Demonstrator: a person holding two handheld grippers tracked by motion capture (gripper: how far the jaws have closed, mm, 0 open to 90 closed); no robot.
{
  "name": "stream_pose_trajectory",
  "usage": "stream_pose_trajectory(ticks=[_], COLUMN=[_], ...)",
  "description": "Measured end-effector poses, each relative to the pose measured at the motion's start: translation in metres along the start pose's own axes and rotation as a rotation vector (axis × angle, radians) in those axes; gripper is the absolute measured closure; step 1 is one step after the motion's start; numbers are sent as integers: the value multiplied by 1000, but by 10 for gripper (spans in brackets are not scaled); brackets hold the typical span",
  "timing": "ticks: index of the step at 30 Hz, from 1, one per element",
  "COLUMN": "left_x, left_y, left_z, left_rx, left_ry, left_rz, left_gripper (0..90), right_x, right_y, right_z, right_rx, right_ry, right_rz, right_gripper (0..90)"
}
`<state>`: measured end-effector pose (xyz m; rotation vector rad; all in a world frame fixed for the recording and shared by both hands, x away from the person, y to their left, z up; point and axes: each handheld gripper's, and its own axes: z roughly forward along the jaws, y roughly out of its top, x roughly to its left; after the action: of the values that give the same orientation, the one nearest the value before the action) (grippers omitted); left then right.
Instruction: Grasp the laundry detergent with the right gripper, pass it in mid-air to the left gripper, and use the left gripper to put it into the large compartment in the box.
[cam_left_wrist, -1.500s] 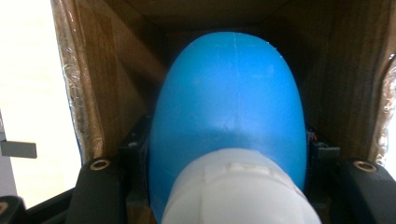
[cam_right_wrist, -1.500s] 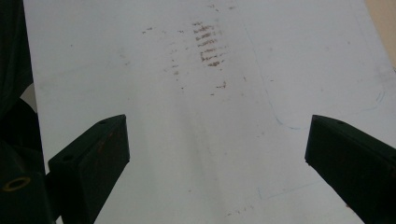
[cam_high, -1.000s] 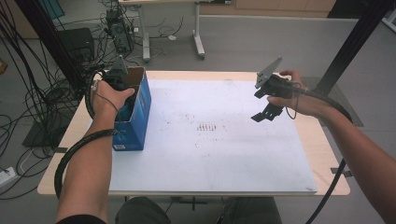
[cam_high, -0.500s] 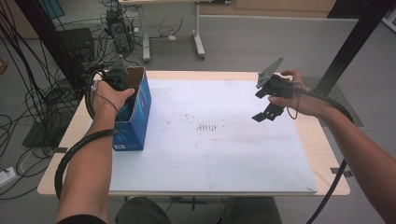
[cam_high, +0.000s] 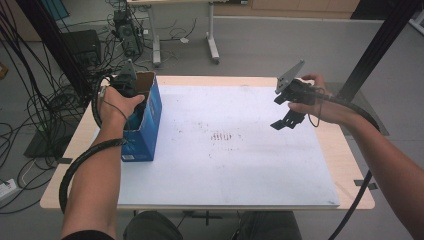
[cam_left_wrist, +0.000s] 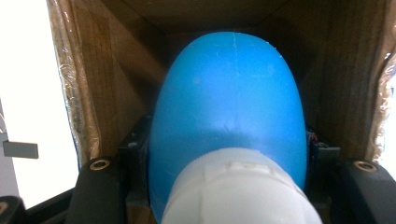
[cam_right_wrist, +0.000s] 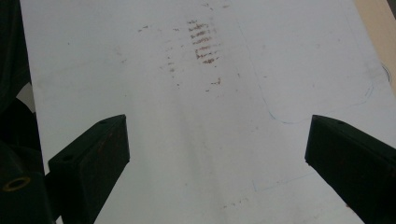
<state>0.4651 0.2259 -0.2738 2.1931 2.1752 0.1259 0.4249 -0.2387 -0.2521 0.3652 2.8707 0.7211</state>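
Jaws of my left gripper (cam_left_wrist: 224, 186) press on either side of a blue bottle (cam_left_wrist: 229, 107) with a white cap (cam_left_wrist: 238, 191), deep inside a cardboard box (cam_left_wrist: 116, 70) whose brown walls close in around it. From above, my left hand (cam_high: 120, 102) reaches down into the open top of that box (cam_high: 145, 125), which is blue on the outside and stands upright at the left edge of the white mat (cam_high: 225, 160) on the desk (cam_high: 345, 160). My right gripper (cam_right_wrist: 215, 158) hangs spread wide with nothing between its jaws, above the mat (cam_right_wrist: 233, 116) and apart from it. Faint brown smudges (cam_right_wrist: 203, 44) mark the mat ahead of it. From above, that gripper (cam_high: 287, 120) sits over the mat's far right part, well apart from the box, with my right hand (cam_high: 315, 100) behind it.
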Motion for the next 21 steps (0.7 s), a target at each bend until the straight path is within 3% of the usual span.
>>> stream_pose_trajectory(ticks=[21], left_x=[-1], left_y=[0], left_z=[0], left_rx=[-1], left_ry=[3], left_rz=[1], left_gripper=[369], right_x=[0], right_y=[0], right_z=[-1], right_rx=[2], right_ry=[-1], right_rz=[0], right_gripper=[64])
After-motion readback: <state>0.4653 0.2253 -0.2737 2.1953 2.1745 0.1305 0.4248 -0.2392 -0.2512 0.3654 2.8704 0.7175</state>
